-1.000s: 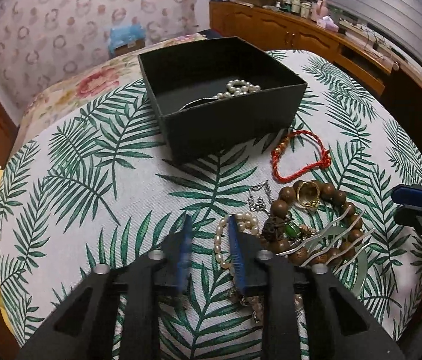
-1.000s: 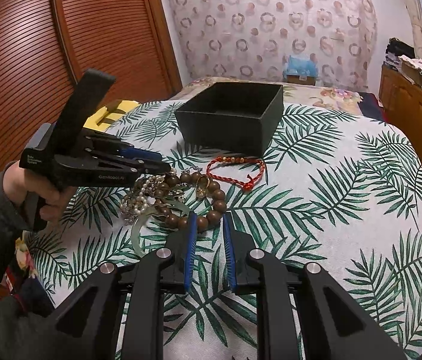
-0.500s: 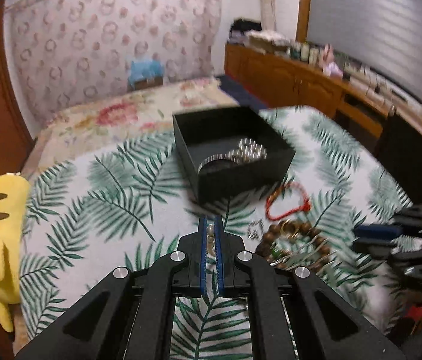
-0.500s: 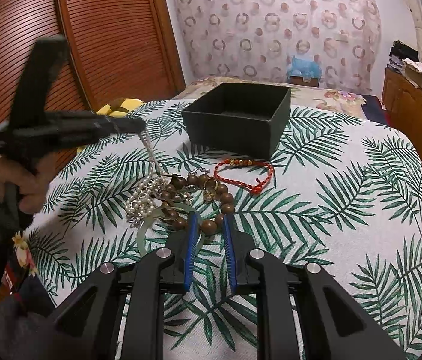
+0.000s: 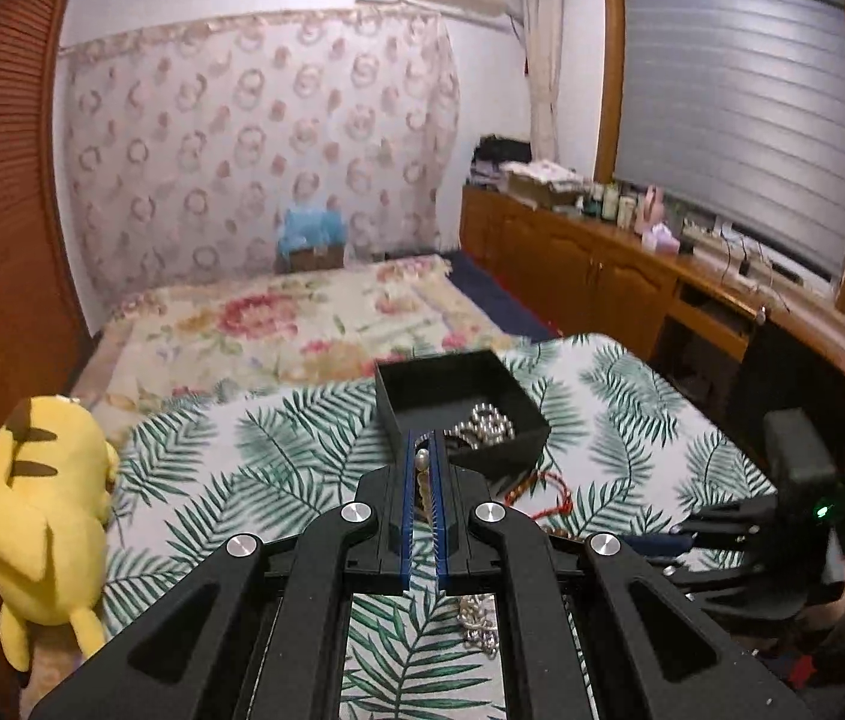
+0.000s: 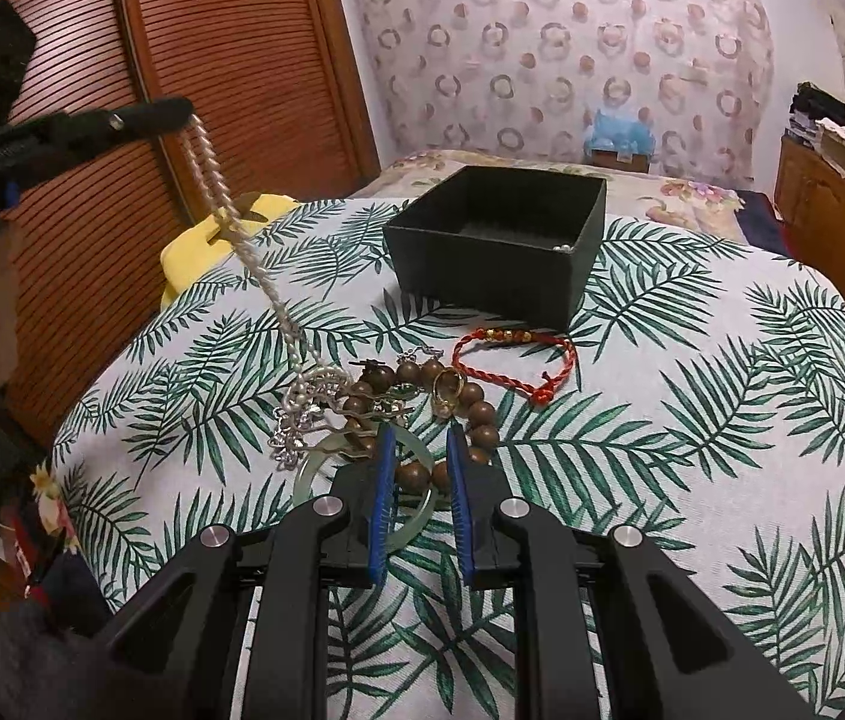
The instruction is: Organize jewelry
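Note:
My left gripper (image 5: 422, 450) is shut on a pearl necklace (image 5: 422, 483) and holds it high above the table. In the right wrist view the left gripper (image 6: 182, 111) is at upper left, and the pearl necklace (image 6: 242, 240) hangs from it down to the jewelry pile, its lower end still among the pile. The black box (image 6: 497, 240) stands at the back of the table with pearls (image 5: 485, 423) inside. My right gripper (image 6: 419, 450) is open, low over the wooden bead bracelet (image 6: 422, 471) and the jade bangle (image 6: 416, 525).
A red cord bracelet (image 6: 512, 360), a gold ring (image 6: 446, 387) and a silver chain (image 6: 290, 438) lie in or beside the pile. A yellow plush toy (image 5: 38, 510) sits at the table's left edge. A bed (image 5: 278, 330) lies behind, wooden cabinets (image 5: 602, 276) to the right.
My left gripper closed on the pearl necklace and rose high, pulling the strand up from the pile. My right gripper edged forward over the wooden beads.

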Tool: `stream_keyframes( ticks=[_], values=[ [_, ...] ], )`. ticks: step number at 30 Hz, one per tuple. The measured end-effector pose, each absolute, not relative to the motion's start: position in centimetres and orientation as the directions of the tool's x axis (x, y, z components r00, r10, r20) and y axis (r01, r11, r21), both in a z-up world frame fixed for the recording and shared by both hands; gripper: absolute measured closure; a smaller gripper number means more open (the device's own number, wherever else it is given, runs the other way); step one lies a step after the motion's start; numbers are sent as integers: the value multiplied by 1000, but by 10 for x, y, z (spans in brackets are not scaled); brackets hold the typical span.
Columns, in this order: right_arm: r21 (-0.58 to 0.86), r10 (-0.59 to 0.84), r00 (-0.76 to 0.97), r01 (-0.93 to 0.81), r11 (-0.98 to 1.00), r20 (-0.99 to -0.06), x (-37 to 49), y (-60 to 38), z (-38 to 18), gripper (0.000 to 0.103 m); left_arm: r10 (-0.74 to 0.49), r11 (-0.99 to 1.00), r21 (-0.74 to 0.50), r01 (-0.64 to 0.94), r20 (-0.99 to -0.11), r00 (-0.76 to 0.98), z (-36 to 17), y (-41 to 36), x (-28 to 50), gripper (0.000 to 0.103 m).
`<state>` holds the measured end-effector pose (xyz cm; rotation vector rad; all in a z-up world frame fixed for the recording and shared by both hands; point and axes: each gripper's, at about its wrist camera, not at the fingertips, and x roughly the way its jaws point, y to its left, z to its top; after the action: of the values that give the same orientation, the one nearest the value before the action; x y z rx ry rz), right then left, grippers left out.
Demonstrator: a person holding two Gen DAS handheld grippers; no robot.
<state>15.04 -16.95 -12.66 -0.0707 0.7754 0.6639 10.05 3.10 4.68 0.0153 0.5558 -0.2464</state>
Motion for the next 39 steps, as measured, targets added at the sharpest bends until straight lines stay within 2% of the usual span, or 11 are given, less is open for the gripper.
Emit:
stream_keyframes(
  ticks=[5,8,9,22,25,29,30,32,39],
  values=[
    [195,536,508,-578,792,-674,155,-164,-130,83,-215,975,-55,217,-488,846,63,43,92,99],
    [212,545,497,-578,788,-675,157,-161,-132,71,-209,977,-54,208,-475,855,68,47,89,99],
    [216,549,494,-579,786,-674,158,-160,-132,70,-206,977,-53,205,-472,857,70,49,88,99],
    [214,571,447,-627,749,-689,177,-127,-134,70,-131,991,-42,126,-471,872,66,67,110,99],
    [218,575,437,-633,743,-692,178,-122,-135,70,-81,996,-19,83,-484,871,55,75,129,99],
    [212,580,428,-648,731,-693,180,-114,-134,69,-79,997,-23,78,-525,847,37,80,141,99],
    [205,579,426,-655,727,-695,181,-111,-134,68,-73,997,-20,74,-534,843,31,81,142,99],
    [191,573,426,-661,726,-700,184,-106,-134,59,-71,997,-24,70,-549,833,22,84,141,99],
    [165,551,416,-671,723,-724,200,-93,-139,58,-63,998,-30,56,-607,792,-11,94,143,99]
  ],
)
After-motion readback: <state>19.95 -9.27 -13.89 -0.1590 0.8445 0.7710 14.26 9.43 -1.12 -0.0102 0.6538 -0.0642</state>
